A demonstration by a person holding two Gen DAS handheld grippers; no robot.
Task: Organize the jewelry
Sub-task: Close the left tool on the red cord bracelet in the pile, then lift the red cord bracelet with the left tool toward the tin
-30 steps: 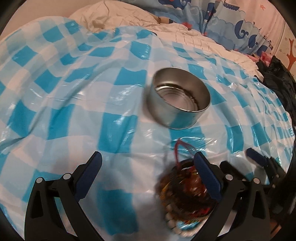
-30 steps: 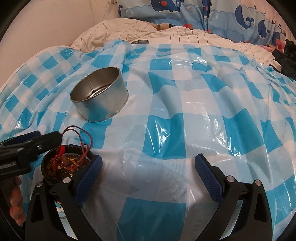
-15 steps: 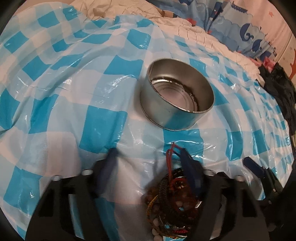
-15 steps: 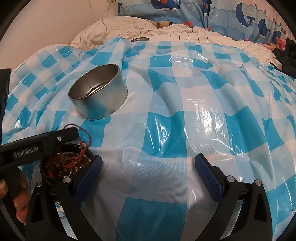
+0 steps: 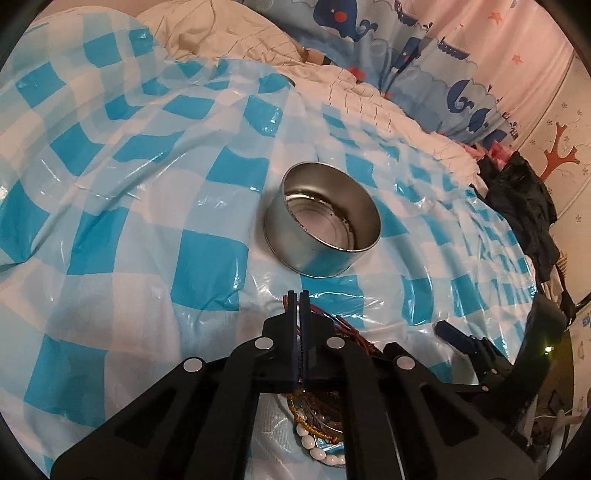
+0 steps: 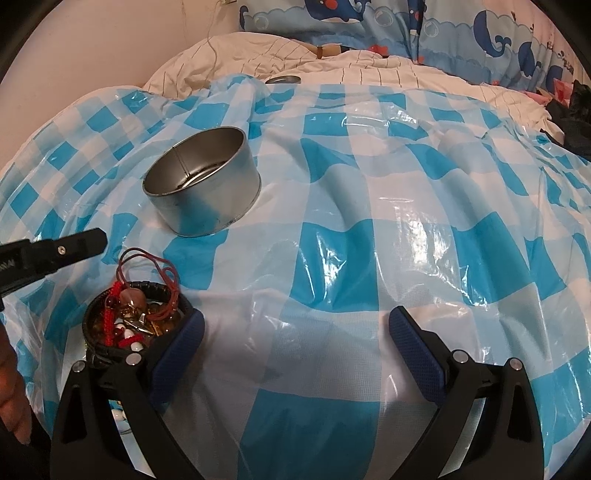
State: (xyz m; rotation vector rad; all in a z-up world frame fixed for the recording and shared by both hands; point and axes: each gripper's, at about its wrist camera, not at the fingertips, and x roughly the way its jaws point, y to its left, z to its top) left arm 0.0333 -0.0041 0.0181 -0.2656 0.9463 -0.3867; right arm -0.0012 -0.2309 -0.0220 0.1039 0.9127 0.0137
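Observation:
A pile of jewelry (image 6: 136, 317), with red cords, beads and a black bracelet, lies on the blue checked plastic sheet. In the left wrist view it (image 5: 325, 417) lies under and behind my fingers. An empty round metal tin (image 5: 323, 219) stands beyond it, also in the right wrist view (image 6: 201, 195). My left gripper (image 5: 299, 299) is shut, with nothing seen between its pads, above the pile's far edge; it shows in the right wrist view (image 6: 74, 245). My right gripper (image 6: 295, 339) is open and empty, its left finger beside the pile.
The checked sheet (image 6: 369, 184) covers a soft, wrinkled bed. White bedding and whale-print pillows (image 6: 369, 22) lie at the back. A small metal lid (image 6: 282, 78) lies at the sheet's far edge. Dark clothing (image 5: 524, 199) is at the right.
My left gripper has closed from wide open to fully shut and has risen and tilted back from the jewelry. The right gripper has barely moved.

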